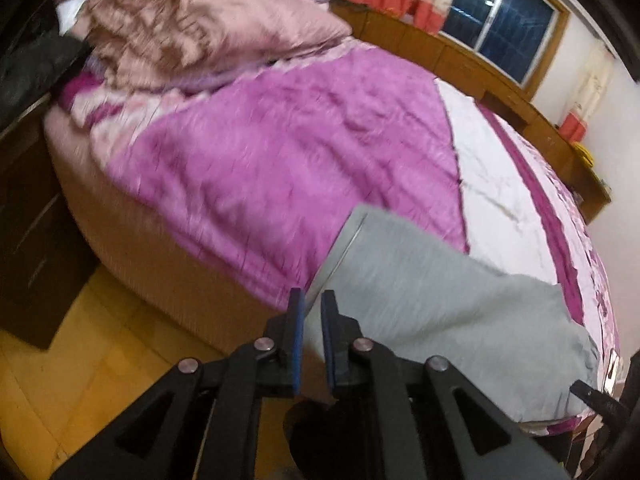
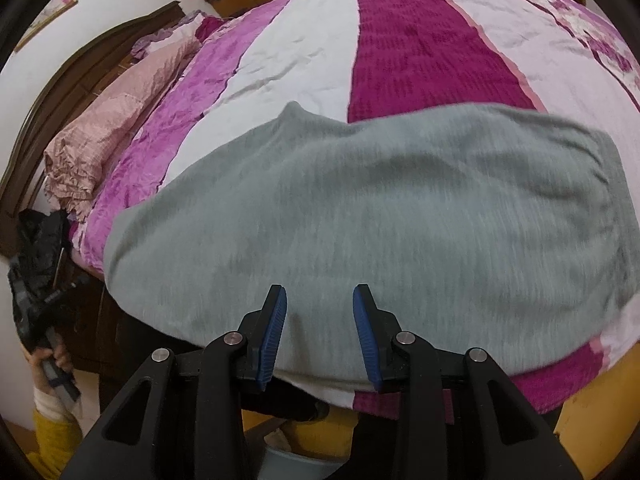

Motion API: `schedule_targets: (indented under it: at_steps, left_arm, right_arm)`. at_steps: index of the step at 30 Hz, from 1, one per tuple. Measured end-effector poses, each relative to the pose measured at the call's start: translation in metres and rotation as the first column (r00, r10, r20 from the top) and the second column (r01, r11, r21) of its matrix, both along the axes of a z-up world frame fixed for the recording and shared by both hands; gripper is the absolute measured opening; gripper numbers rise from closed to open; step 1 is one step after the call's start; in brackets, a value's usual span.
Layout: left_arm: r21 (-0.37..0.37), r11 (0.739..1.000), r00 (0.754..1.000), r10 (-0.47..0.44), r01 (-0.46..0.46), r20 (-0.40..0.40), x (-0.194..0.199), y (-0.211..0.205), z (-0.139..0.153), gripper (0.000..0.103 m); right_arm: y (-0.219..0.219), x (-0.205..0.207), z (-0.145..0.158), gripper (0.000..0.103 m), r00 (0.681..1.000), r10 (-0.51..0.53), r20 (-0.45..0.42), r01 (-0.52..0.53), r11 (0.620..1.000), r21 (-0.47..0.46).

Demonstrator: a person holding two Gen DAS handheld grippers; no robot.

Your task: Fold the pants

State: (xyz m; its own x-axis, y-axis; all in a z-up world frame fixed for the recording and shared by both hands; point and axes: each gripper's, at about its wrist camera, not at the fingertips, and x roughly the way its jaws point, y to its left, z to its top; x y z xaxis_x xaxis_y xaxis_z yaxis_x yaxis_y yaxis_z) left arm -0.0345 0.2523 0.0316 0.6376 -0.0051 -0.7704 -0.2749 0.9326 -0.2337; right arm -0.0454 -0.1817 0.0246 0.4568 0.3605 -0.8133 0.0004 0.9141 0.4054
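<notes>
Nearest in the right wrist view, the right claw (image 2: pixel 320 300) hangs over the near edge of the bed with its two blue-padded fingers spread apart and nothing between them, aimed at the middle of the grey pants (image 2: pixel 360 216). The pants lie flat on the bed close to its near edge, folded into a wide, compact shape, probably so both claws can reach them from where the person stands. In the left wrist view, the left claw (image 1: pixel 312 304) sits just off the left end of the pants (image 1: pixel 440 300), its fingers drawn close together with only a narrow gap; no cloth appears to be caught between them, though the view is blurred. That position beside the cloth's end suggests it is placed to take or release an edge for a fold. The person's left hand (image 2: pixel 56 360), in a yellow sleeve, shows at the far left of the right view. Beyond the pants stretches the bed cover (image 1: pixel 280 152) in pink, white and deep magenta bands. Farther back lie a crumpled pink pillow (image 1: pixel 200 24), then a dark window (image 1: pixel 504 28) with curtains.
</notes>
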Motion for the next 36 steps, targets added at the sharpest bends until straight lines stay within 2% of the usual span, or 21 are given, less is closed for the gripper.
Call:
schedule_targets:
  at_steps: [4, 8, 9, 15, 22, 26, 33, 35, 36]
  left_arm:
    - [0.001, 0.999, 0.999, -0.044, 0.044, 0.014, 0.021, -0.003, 0.009, 0.016]
    - [-0.026, 0.995, 0.995, -0.097, 0.096, -0.011, 0.052, -0.008, 0.003, 0.040]
    - [-0.031, 0.994, 0.994, -0.106, 0.105, -0.021, 0.058, -0.008, 0.001, 0.042]
    - [-0.027, 0.984, 0.984, -0.174, 0.173, -0.034, 0.084, -0.016, -0.011, 0.042]
    - [0.019, 0.954, 0.954, -0.298, 0.299, -0.047, 0.104, -0.034, -0.018, 0.042]
    - [0.042, 0.956, 0.955, -0.286, 0.290, -0.075, 0.114, -0.034, -0.027, 0.041]
    - [-0.018, 0.950, 0.948, -0.312, 0.312, -0.069, 0.120, -0.032, -0.035, 0.041]
    - [-0.020, 0.948, 0.946, -0.318, 0.318, -0.068, 0.120, -0.034, -0.036, 0.034]
    - [-0.022, 0.947, 0.945, -0.321, 0.320, -0.068, 0.120, -0.034, -0.036, 0.025]
  right_arm:
    - [0.007, 0.010, 0.004, 0.028, 1.000, 0.019, 0.008, -0.019, 1.000, -0.013]
    - [0.012, 0.015, 0.009, 0.028, 0.999, 0.031, 0.022, -0.030, 0.999, -0.037]
    - [0.012, 0.017, 0.010, 0.028, 0.999, 0.031, 0.025, -0.030, 0.999, -0.041]
    - [0.012, 0.023, 0.016, 0.028, 0.999, 0.025, 0.035, -0.023, 0.998, -0.059]
    - [0.019, 0.031, 0.008, 0.028, 0.999, 0.042, 0.007, -0.041, 0.997, -0.062]
    - [0.024, 0.036, 0.006, 0.028, 0.998, 0.061, 0.003, -0.061, 0.996, -0.069]
    - [0.031, 0.050, 0.012, 0.028, 0.994, 0.101, 0.028, -0.098, 0.990, -0.102]
    - [0.032, 0.059, 0.016, 0.028, 0.992, 0.112, 0.051, -0.105, 0.987, -0.124]
    - [0.032, 0.064, 0.018, 0.028, 0.991, 0.118, 0.063, -0.108, 0.985, -0.135]
